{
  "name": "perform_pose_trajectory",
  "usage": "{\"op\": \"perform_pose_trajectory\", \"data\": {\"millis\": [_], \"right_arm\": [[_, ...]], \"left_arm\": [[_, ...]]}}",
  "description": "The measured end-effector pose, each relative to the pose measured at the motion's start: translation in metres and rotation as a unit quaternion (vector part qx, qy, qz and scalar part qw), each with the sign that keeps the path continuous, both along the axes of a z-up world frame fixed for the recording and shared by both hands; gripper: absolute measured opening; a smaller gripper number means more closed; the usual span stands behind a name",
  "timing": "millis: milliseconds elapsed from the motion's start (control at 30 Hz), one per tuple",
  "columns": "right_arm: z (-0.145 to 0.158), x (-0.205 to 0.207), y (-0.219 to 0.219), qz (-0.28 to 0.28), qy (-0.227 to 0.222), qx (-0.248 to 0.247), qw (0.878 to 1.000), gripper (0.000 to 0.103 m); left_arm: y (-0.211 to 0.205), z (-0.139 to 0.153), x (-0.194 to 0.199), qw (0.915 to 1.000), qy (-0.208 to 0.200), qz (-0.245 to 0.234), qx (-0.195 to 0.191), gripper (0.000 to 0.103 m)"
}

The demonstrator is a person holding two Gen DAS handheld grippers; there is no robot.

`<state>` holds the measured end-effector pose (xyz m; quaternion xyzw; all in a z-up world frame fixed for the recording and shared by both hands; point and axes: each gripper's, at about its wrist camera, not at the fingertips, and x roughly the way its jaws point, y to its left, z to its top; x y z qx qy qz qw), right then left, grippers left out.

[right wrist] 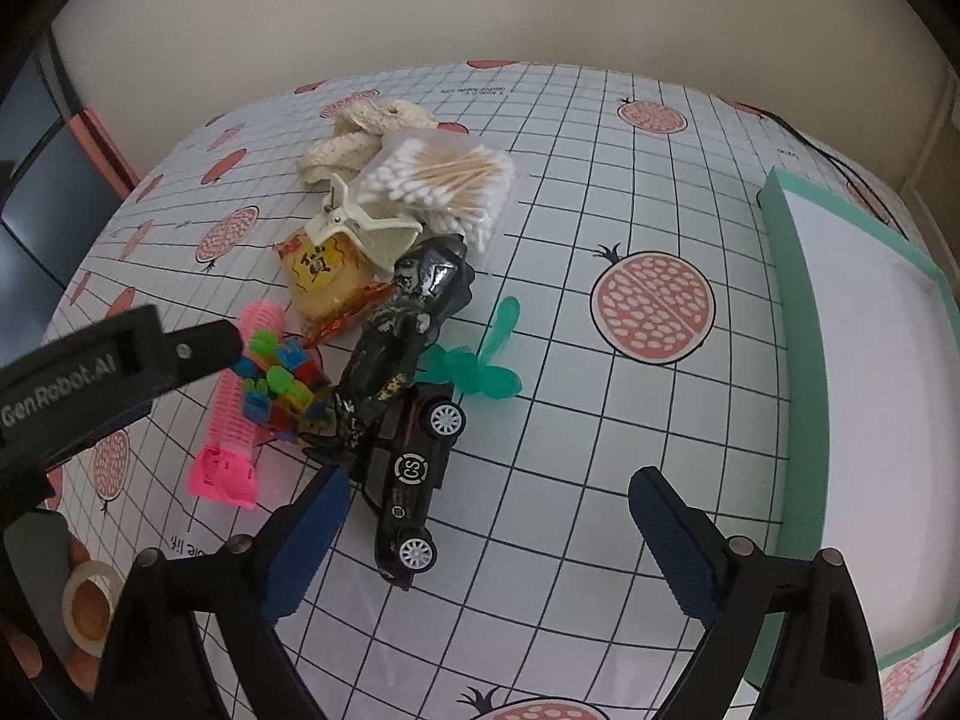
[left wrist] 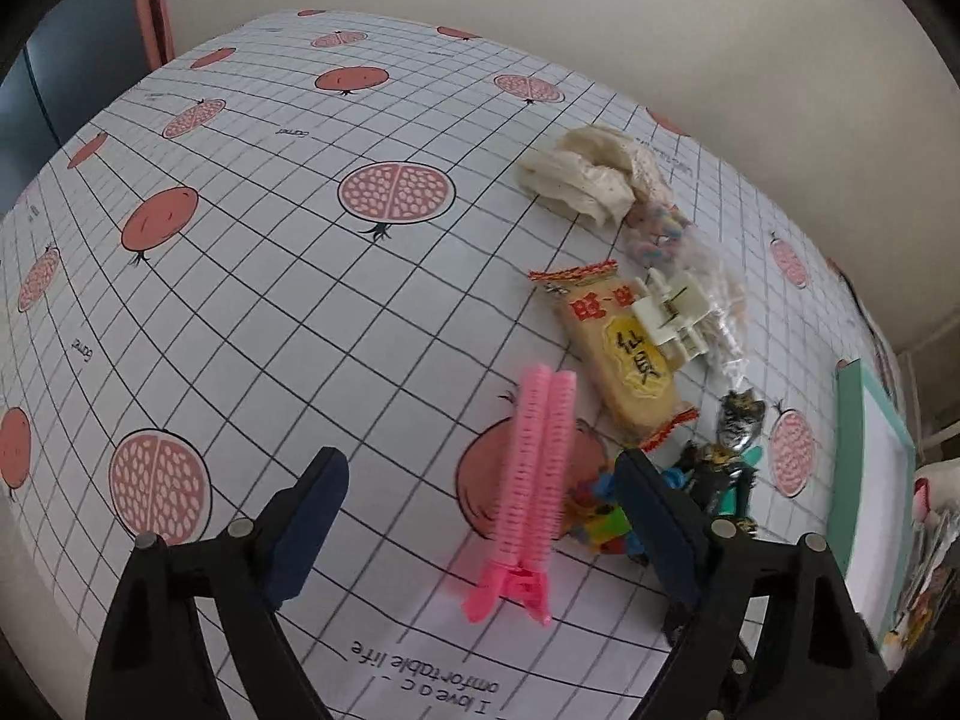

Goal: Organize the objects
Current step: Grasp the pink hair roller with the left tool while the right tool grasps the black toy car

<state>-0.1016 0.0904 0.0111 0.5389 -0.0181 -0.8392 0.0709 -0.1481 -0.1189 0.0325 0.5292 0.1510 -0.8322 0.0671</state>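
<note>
We held both grippers over a table (right wrist: 600, 150) covered in a gridded cloth with pomegranate prints. Our left gripper (left wrist: 480, 516) stood wide open with nothing between its fingers, poised around the pink hair roller (left wrist: 534, 480), which lay flat on the cloth with neither finger touching it. Our right gripper (right wrist: 489, 531) was wide open as well and held nothing; its left finger (right wrist: 306, 540) sat just beside the black toy car (right wrist: 411, 492).

The things formed one loose pile toward the middle of the table. In the right wrist view, the hair roller lay at the pile's left side, touching a heap of coloured building blocks (right wrist: 279, 387). A dark action figure (right wrist: 414, 312) leaned across the car's roof, with a green plastic toy (right wrist: 480, 360) just beside it. Behind them lay a yellow snack packet (right wrist: 327, 285), a cream hair claw clip (right wrist: 366, 228) resting on it, a clear bag of cotton swabs (right wrist: 444, 186), and a crumpled cream cloth (right wrist: 354, 138) nearest the far edge.

A teal-rimmed white tray (right wrist: 786, 300) sat at the table's right edge, well apart from the pile.
</note>
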Motion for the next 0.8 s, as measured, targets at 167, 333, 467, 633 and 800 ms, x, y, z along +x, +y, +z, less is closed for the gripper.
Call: {"op": "perform_pose_trajectory", "data": {"millis": [167, 333, 467, 633, 800], "right_arm": [[-0.004, -0.002, 0.000, 0.001, -0.005, 0.010, 1.000, 0.094], [-0.005, -0.001, 0.000, 0.002, -0.005, 0.011, 1.000, 0.093], [-0.005, -0.003, 0.001, 0.000, -0.004, 0.012, 1.000, 0.091], [-0.006, -0.002, 0.000, 0.001, -0.006, 0.017, 1.000, 0.085], [-0.010, -0.002, 0.000, 0.001, -0.013, 0.024, 1.000, 0.078]], "left_arm": [[-0.011, -0.003, 0.002, 0.9996, 0.002, 0.024, 0.011, 0.086], [-0.018, -0.006, 0.003, 0.9991, 0.004, 0.036, 0.022, 0.086], [-0.014, -0.010, 0.002, 0.9995, -0.006, 0.025, 0.018, 0.086], [-0.007, -0.015, 0.002, 0.9998, -0.017, 0.009, 0.009, 0.086], [-0.002, -0.021, 0.001, 0.9997, -0.024, -0.005, 0.001, 0.086]]}}
